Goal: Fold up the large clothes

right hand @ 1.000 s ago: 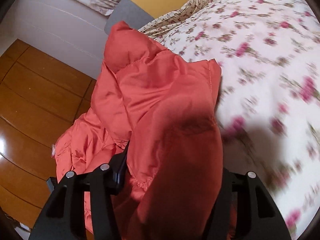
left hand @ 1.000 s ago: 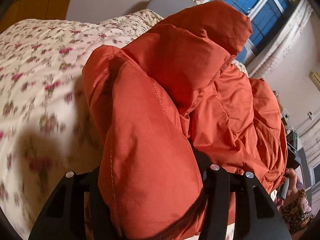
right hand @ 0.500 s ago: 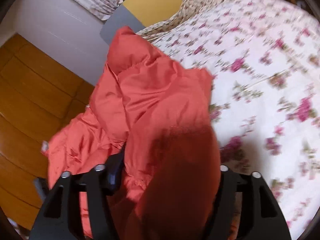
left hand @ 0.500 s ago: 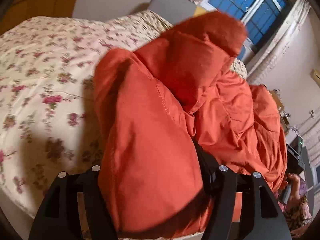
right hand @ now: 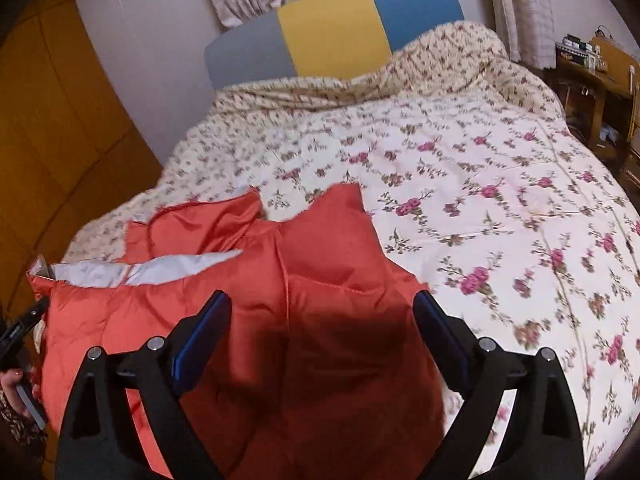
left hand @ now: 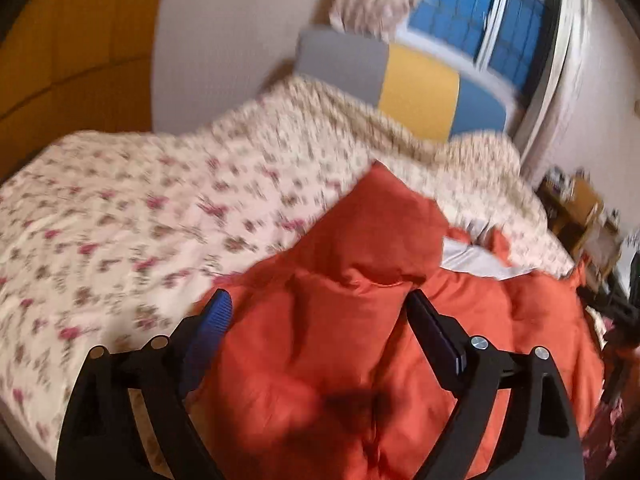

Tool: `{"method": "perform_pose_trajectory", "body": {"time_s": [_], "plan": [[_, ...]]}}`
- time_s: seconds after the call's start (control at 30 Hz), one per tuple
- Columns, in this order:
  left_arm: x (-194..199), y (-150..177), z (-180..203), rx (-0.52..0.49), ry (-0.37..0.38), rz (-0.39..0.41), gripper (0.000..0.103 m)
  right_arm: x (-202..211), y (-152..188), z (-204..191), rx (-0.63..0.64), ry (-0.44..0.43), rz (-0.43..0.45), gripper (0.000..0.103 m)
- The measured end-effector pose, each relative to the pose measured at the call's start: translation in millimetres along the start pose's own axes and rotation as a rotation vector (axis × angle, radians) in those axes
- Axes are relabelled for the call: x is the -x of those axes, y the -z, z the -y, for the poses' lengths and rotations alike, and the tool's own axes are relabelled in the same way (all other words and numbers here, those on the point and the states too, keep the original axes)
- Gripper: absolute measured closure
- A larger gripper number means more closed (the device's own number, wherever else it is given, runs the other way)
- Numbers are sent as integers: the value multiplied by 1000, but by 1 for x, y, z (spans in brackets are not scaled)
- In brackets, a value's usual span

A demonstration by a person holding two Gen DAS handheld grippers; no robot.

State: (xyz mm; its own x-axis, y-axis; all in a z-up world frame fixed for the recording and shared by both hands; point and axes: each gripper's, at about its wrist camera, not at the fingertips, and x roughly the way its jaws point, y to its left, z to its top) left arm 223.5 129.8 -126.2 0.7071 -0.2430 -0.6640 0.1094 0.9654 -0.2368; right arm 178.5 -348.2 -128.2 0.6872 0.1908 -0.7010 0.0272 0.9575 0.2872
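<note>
Both the left gripper (left hand: 318, 314) and right gripper (right hand: 320, 318) have just been opening and now stand wide, leaving the orange jacket (right hand: 288, 320) released on the bed (right hand: 500, 216), ready for folding.

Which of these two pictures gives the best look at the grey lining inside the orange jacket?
The right wrist view. There the grey lining runs as a long, sharp strip along the orange jacket's open edge. The left wrist view catches only a small, blurred patch of it behind a raised fold.
</note>
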Motion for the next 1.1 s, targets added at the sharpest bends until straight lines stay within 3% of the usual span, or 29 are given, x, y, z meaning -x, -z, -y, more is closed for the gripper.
{"method": "perform_pose_trajectory", "body": {"time_s": [0.07,0.13,0.17,0.3,0.43,0.53,0.63,0.73,0.83,1.1], "plan": [[-18,-4,-7,55,47,-40,49,-5,-1,-5,12,1,-5,60],[-23,-1,-10,140,90,-53,76,-4,4,-8,31,-1,-5,78],[-19,1,-11,168,108,-32,78,-1,5,-11,47,-4,6,83],[16,-1,-2,193,100,112,87,20,-6,-22,102,9,80,91],[49,-31,4,221,22,288,89,47,-33,-29,69,38,205,95],[56,-53,13,215,-36,375,89,52,-57,-34,37,59,282,95],[50,-69,26,192,-93,438,89,36,-79,-35,-9,76,306,95],[24,-83,33,161,-163,440,89,6,-90,-34,-20,127,304,95],[-9,-83,37,115,-230,386,89,-31,-88,-29,-23,180,261,95],[-81,-60,16,117,-295,227,88,-104,-63,-17,10,305,121,89]]}}
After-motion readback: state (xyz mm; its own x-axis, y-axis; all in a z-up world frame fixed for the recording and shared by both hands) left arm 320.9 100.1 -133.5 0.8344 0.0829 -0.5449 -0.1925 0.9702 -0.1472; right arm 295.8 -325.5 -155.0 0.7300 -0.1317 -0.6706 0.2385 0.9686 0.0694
